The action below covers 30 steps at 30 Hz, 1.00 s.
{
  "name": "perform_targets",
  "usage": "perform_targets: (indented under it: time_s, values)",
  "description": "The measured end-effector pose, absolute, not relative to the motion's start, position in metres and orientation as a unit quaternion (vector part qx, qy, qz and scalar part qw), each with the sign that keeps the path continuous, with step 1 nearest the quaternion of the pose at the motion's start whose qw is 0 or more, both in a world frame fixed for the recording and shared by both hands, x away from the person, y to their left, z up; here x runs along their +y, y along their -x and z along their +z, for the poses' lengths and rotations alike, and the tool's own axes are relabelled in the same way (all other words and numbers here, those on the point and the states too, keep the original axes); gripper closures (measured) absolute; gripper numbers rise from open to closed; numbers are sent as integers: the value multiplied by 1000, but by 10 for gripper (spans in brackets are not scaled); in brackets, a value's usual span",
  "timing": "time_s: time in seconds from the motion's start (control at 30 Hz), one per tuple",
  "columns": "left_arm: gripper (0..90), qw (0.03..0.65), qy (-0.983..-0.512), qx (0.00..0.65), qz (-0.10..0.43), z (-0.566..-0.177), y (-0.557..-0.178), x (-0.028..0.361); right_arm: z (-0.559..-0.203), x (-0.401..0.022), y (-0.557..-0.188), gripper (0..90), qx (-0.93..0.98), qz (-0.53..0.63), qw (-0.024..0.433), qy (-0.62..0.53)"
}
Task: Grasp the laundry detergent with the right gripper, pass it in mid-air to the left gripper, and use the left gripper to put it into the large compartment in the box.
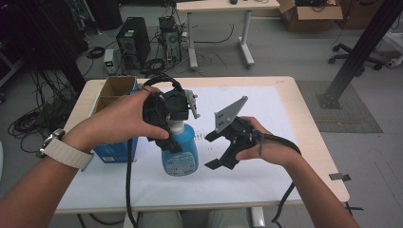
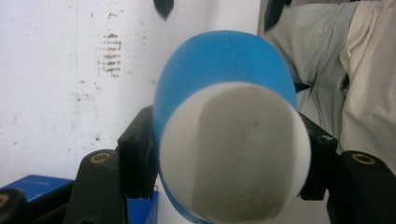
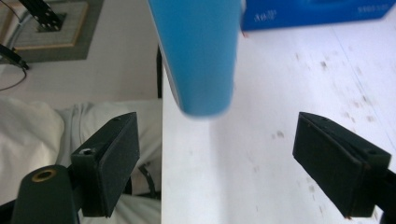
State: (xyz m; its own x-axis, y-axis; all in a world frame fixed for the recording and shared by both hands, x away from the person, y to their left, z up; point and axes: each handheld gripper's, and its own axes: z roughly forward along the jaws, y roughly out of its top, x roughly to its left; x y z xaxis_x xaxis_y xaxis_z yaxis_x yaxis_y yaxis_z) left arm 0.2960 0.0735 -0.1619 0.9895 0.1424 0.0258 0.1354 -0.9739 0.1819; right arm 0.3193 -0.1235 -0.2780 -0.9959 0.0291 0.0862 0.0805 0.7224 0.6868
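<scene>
My left gripper is shut on the white neck end of a blue plastic bottle and holds it over the white table cover. In the left gripper view the bottle sits squeezed between the two black jaws, its white end toward the camera. The right gripper stands open just right of the bottle, jaws pointing at it. In the right gripper view the bottle's blue end hangs ahead of the spread fingers, apart from them, with nothing between the pads.
A blue carton lies left of the bottle, beside an open cardboard box. The white cover spans the wooden table. On the floor beyond stand computer towers and cables. The person's lap shows past the near table edge.
</scene>
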Motion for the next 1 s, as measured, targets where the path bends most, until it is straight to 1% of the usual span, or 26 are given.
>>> perform_targets:
  time_s: [0.27,0.43,0.47,0.6,0.8,1.0]
  values:
    - [378,84,-991,103,34,-145,-300,79,-274,-151,-318,89,-935,-348,36,61]
    - [377,81,-986,136,46,-131,-305,85,-269,-167,-316,79,-938,-339,26,72]
    - [377,79,-986,140,48,-130,-305,85,-268,-171,-316,56,-937,-339,20,79]
    - [377,68,-983,163,58,-121,-310,88,-265,-181,-316,60,-937,-337,13,87]
    - [377,55,-977,201,56,-105,-318,97,-267,-194,-316,50,-943,-318,7,95]
    - [377,51,-964,250,68,-89,-327,109,-271,-208,-318,49,-947,-304,3,108]
